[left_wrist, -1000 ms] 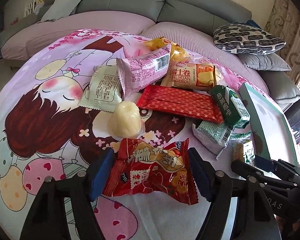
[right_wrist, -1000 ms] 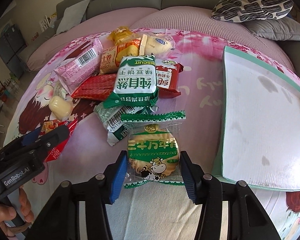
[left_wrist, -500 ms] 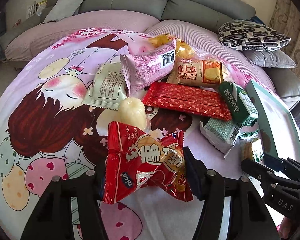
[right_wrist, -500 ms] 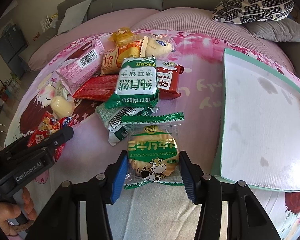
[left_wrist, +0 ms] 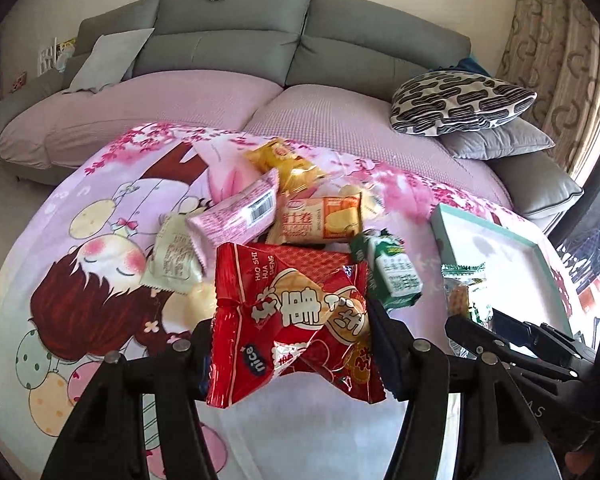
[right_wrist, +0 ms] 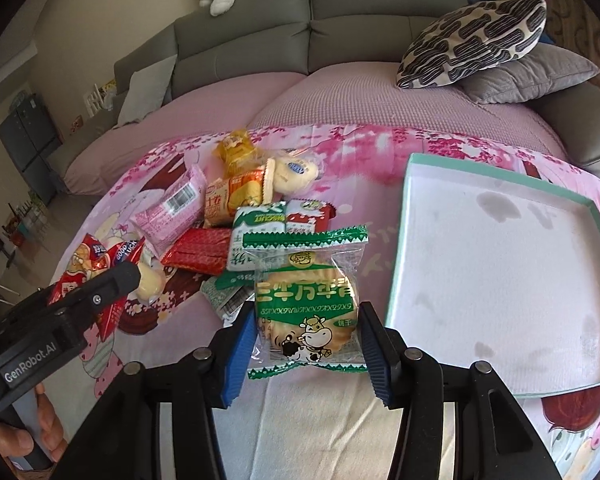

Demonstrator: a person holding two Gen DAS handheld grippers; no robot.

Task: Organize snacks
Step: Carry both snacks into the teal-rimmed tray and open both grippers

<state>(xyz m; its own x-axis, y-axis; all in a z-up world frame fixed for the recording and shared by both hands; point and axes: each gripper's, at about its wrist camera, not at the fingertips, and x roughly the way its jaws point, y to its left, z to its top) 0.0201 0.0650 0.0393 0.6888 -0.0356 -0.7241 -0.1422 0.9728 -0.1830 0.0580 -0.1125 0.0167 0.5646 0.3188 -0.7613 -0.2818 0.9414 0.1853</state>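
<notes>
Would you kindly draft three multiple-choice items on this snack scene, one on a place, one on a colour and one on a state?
1. Where does the box lid lie relative to the snack pile?
A. To its right
B. To its left
C. On top of it

2. What colour is the packet in the left claw?
A. Blue
B. Red
C. White

3. What is the state of the right claw?
A. Wide open over bare cloth
B. Shut with nothing in it
C. Shut on the green biscuit packet

Key:
1 A: in the right wrist view the teal-rimmed lid sits right of the heap.
2 B: the red snack packet is pinched and crumpled between the left claw's pads.
3 C: both blue pads press the sides of the green biscuit packet.
</notes>
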